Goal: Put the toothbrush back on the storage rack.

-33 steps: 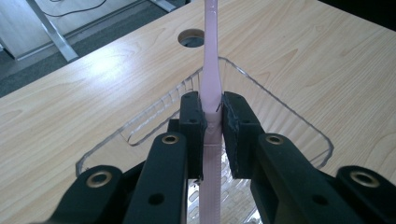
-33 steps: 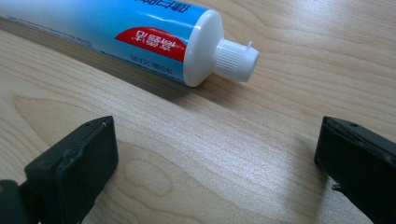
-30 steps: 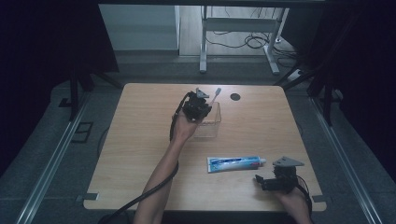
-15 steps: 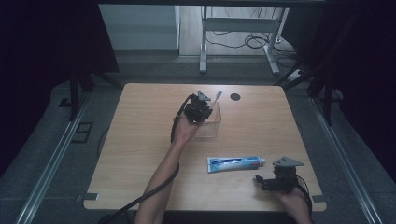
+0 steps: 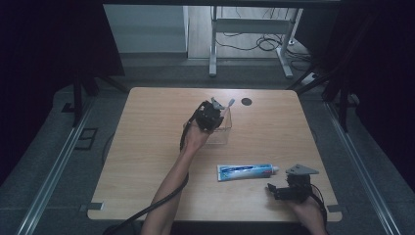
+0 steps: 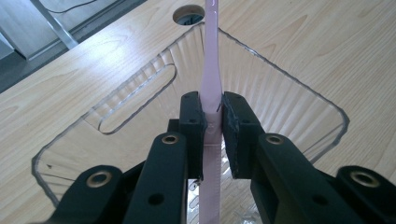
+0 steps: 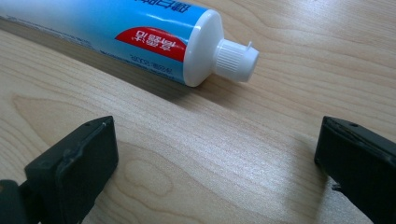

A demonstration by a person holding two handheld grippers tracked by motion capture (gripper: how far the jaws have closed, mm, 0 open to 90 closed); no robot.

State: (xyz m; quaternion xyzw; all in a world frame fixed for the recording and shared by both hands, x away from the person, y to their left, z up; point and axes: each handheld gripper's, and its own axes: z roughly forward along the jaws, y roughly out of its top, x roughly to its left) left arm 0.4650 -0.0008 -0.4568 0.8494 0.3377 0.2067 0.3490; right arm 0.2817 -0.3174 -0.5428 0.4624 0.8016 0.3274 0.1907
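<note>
My left gripper [image 6: 212, 116] is shut on the handle of a pink toothbrush [image 6: 211, 70], holding it over a clear plastic box [image 6: 280, 84]. In the high view that gripper [image 5: 211, 113] hovers at the box [image 5: 220, 133] near the table's middle, the brush head [image 5: 231, 103] sticking out toward the far right. A blue and white toothpaste tube [image 5: 247, 172] lies flat on the table nearer the front. Its white cap [image 7: 236, 59] lies just ahead of my right gripper [image 7: 215, 158], which rests open on the wood. The right gripper [image 5: 289, 188] sits at the front right.
A round cable hole [image 5: 246, 102] is set in the wooden table [image 5: 147, 147] near its far edge. Table legs and cables stand on the floor beyond. The left gripper's cable trails off the front edge along the forearm.
The left gripper with the toothbrush has shifted slightly above the box. The right gripper and the toothpaste tube have not moved.
</note>
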